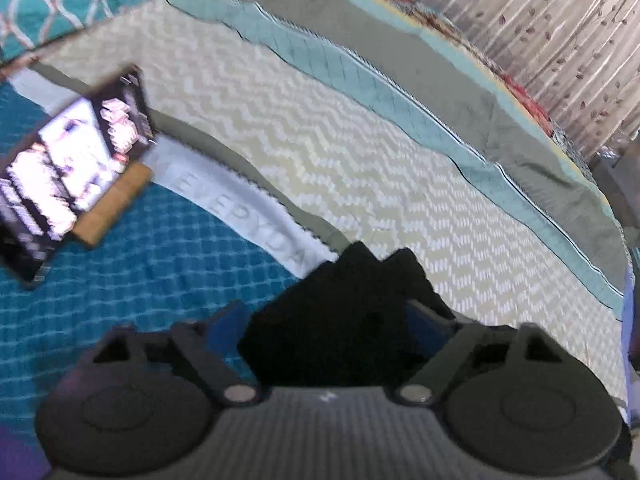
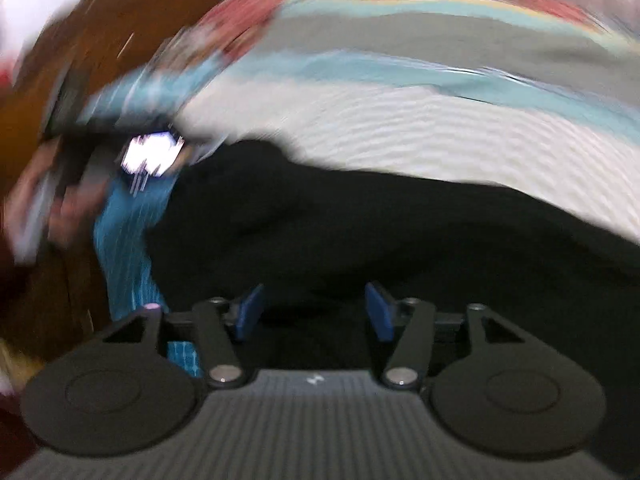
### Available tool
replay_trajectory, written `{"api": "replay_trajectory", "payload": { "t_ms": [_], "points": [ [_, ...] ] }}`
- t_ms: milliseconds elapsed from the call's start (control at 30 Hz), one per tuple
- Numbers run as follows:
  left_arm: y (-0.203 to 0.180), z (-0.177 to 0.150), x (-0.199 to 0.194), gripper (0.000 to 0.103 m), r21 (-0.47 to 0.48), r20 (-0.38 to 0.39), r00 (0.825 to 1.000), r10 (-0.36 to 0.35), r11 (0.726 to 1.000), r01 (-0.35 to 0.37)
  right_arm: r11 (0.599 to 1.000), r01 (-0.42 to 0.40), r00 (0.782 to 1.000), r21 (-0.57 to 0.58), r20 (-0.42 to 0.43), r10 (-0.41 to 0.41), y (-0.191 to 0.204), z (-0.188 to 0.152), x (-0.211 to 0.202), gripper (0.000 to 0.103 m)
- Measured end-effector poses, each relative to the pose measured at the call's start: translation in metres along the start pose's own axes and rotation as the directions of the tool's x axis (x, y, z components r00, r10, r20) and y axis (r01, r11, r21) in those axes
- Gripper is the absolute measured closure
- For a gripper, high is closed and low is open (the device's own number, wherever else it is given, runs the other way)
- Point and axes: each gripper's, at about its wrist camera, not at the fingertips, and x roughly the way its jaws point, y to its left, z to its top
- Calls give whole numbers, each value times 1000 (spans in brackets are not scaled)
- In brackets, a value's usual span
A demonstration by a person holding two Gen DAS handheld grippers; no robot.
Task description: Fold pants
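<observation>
Layered quilts cover the bed (image 1: 320,152), where black pants (image 2: 360,240) lie beside a teal blanket (image 1: 120,280). Both the left claw (image 1: 326,322) and right claw (image 2: 316,312) hover open, gripping nothing. Pinch 2 matching corners squarely before folding.

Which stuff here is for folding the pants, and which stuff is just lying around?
For the job:
- black pants
- left tongs, open
- right tongs, open

Just lying around:
- lit phone on a wooden block
- teal quilt
- cream zigzag blanket
- leaf-print curtain
</observation>
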Motion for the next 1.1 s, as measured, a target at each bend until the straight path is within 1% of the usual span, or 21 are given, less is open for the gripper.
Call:
{"api": "replay_trajectory", "payload": {
  "t_ms": [33, 67, 100, 133, 200, 233, 300, 400, 500, 600, 667, 700, 733, 767, 800, 833, 867, 900, 933, 1067, 1100],
  "points": [
    [-2, 0, 5, 51, 1, -14, 1000, -3, 1000, 3, 999, 10, 1000, -40, -25, -11, 6, 5, 16, 39],
    [-4, 0, 9, 59, 7, -24, 1000, -9, 1000, 9, 997, 20, 998, -73, -50, -24, 11, 7, 30, 39],
    [-7, 0, 11, 77, 17, -28, 999, -19, 1000, 19, 993, 36, 997, -109, -69, -44, 15, 6, 40, 40],
    [-8, 0, 11, 88, 19, -28, 999, -30, 999, 31, 988, 60, 995, -144, -76, -71, 16, 6, 45, 54],
    [-10, 2, 1, 90, 10, -10, 997, -70, 997, 70, 980, 107, 991, -168, -63, -119, 10, 12, 43, 86],
    [-11, 3, -9, 91, 11, 14, 996, -91, 996, 91, 989, 91, 994, -116, -58, -98, 1, 16, 34, 93],
    [-9, 5, -28, 91, 8, 51, 990, -135, 991, 134, 996, 82, 996, -31, -20, -83, -10, 25, 11, 94],
    [1, 4, -66, 91, 5, 113, 973, -201, 979, 202, 1000, 28, 999, -6, 27, -28, -10, 35, -30, 93],
    [14, -4, -89, 91, 0, 133, 967, -216, 976, 218, 999, -44, 999, -23, 5, 44, -2, 27, -54, 92],
    [32, -28, -93, 91, -13, 100, 978, -180, 983, 183, 995, -96, 993, 24, -61, 98, 4, 8, -42, 92],
    [41, -46, -82, 89, 0, 64, 991, -115, 993, 115, 995, -91, 986, 41, -140, 96, 17, -11, -20, 92],
    [45, -53, -73, 83, 0, 35, 996, -82, 997, 82, 995, -87, 980, 39, -175, 92, 23, -21, -10, 88],
    [50, -58, -66, 76, -9, -2, 999, -52, 999, 52, 996, -87, 974, 30, -205, 91, 25, -26, -1, 80],
    [54, -59, -63, 72, -22, -19, 999, -45, 999, 45, 995, -98, 970, 24, -221, 101, 25, -26, 3, 78],
    [59, -58, -64, 62, -41, -14, 998, -55, 998, 54, 993, -113, 967, 27, -228, 116, 24, -19, 2, 76],
    [65, -57, -66, 48, -56, 5, 998, -65, 996, 65, 991, -129, 966, 45, -219, 136, 22, -10, -4, 74],
    [69, -54, -70, 40, -68, 39, 997, -72, 995, 75, 985, -161, 968, 69, -185, 171, 16, 3, -13, 72],
    [72, -51, -72, 22, -80, 72, 995, -75, 994, 81, 979, -185, 970, 81, -145, 195, 10, 18, -20, 68],
    [74, -48, -72, 11, -87, 92, 992, -85, 992, 93, 978, -193, 975, 84, -100, 201, 6, 35, -26, 61],
    [69, -49, -61, 10, -73, 75, 981, -180, 980, 186, 984, -162, 987, 80, 23, 160, -1, 103, -9, 42],
    [66, -51, -58, 9, -54, 66, 978, -200, 978, 204, 981, -173, 985, 83, 36, 170, -1, 113, 5, 31]
  ]
}}
